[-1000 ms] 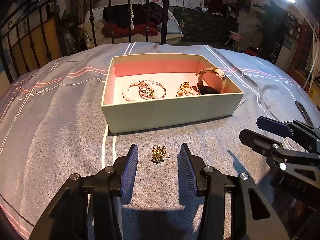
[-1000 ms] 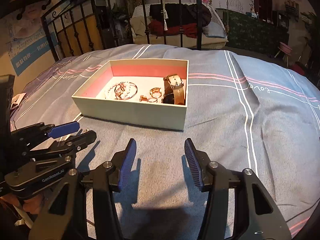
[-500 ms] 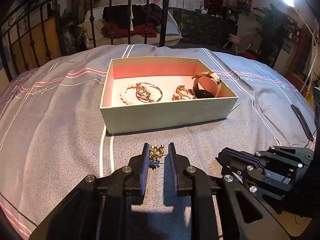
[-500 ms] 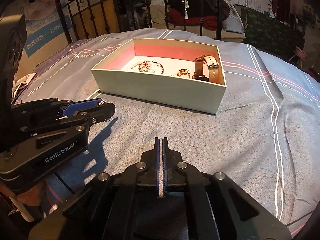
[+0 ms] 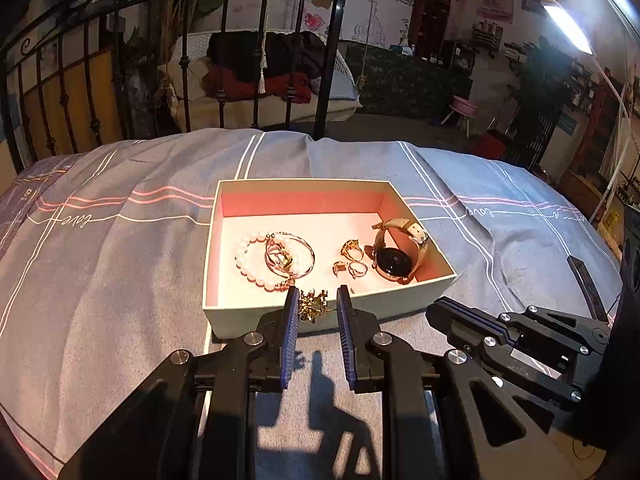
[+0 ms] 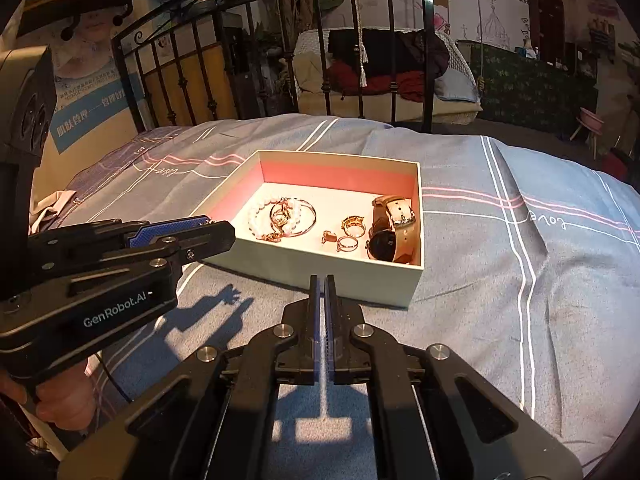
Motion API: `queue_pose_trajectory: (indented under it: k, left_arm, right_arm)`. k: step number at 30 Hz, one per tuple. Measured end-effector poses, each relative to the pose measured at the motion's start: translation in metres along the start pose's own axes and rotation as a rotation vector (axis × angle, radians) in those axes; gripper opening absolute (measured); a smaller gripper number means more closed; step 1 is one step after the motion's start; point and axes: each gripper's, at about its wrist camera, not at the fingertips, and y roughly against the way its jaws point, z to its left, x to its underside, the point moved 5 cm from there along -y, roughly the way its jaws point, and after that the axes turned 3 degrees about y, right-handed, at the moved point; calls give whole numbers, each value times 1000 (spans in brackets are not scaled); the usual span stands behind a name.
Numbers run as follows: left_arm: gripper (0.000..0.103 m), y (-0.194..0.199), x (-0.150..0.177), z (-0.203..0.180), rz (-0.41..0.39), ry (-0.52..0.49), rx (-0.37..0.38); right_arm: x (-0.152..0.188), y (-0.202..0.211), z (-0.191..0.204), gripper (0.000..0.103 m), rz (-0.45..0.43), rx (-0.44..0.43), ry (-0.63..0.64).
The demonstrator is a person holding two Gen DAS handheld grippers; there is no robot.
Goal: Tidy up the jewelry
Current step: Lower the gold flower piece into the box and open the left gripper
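Now left tongs (image 5: 315,305) pinching gold brooch (image 5: 312,305), box (image 5: 256,312) beneath

a grey-blue striped bedspread (image 5: 120,280) fills the lower frame. a black iron bed rail (image 5: 184,80) crosses the upper left. behind it lies a heap of dark and red clothes (image 5: 260,68). a pink stool (image 5: 464,106) stands upper right.

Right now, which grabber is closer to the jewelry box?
Left. The left gripper reaches the box front wall, holding a gold brooch. The right gripper sits shut on the bedspread just short of it.
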Motion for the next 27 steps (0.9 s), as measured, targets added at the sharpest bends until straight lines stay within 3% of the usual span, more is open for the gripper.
queue_pose_trajectory:
  k: [11,27]
  left_arm:
    - [18,-40,-35,6,7,19,-43]
    - [18,-84,-23,16,97,32,-78]
  right_arm:
    - [-39,-32,-8,3,-14,36,18]
    - [-29,-63,-20,3,45,38,-13]
